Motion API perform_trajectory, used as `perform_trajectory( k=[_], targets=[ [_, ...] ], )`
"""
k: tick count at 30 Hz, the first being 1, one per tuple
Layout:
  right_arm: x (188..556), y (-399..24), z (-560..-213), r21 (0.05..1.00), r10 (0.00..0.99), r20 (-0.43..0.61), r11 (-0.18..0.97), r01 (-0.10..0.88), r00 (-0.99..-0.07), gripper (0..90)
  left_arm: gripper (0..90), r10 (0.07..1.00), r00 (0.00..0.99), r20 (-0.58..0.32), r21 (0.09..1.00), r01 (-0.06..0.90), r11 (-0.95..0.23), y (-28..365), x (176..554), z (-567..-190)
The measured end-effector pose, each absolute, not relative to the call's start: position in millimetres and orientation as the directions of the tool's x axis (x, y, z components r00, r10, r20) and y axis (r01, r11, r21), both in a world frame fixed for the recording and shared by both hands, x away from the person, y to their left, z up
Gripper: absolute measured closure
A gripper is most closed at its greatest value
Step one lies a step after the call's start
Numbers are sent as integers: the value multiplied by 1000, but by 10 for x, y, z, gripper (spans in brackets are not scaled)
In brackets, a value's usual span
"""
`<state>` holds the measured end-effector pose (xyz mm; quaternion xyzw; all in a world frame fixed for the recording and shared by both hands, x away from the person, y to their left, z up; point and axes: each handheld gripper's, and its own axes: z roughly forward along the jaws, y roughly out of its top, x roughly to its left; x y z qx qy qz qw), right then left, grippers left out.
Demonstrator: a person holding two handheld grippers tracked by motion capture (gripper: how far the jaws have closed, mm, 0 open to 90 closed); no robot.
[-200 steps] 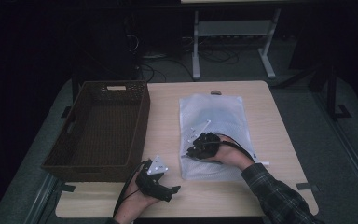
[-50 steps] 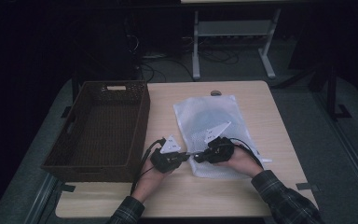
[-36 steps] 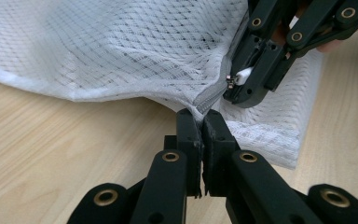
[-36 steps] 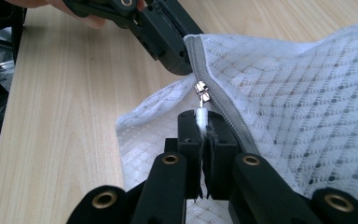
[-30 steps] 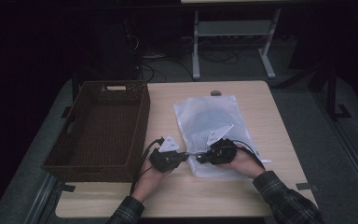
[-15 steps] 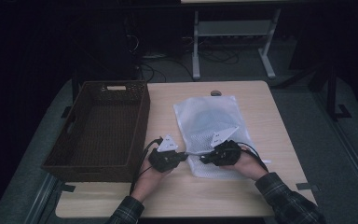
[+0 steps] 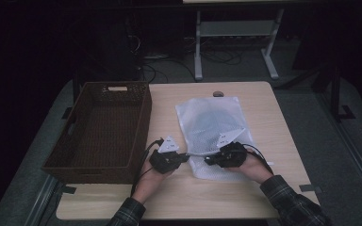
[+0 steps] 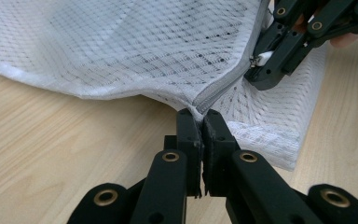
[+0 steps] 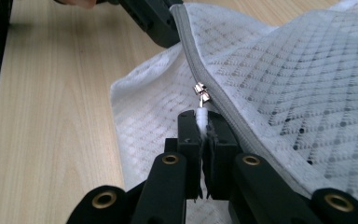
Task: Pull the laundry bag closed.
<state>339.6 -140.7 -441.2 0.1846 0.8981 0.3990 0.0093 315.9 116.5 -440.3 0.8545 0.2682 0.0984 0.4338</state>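
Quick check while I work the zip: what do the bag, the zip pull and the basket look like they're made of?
Bag: white mesh fabric, probably synthetic; open diamond weave with a darker thing showing through. Zip pull: shiny silver slider, seemingly metal, with a white tab, perhaps plastic or cord, pinched in the right gripper. Basket: dark brown woven wicker, or plastic imitating it; matt.

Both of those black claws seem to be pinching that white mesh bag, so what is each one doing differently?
The left claw pinches the end of the grey zipper at the corner of the mesh bag, while the right claw pinches the white zipper pull tab, farther along. The left claw sits nearer the wicker basket; the right claw rests over the bag. Both are shut.
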Motion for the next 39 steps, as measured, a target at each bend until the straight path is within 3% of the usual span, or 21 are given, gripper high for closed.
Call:
perform_trajectory(
  k=[39],
  targets=[
    [3380,-1712,-4430,727,382,140,587,357,-914,860,874,567,819,-91,795,402,-454,1215,3160,-4417]
  ],
)
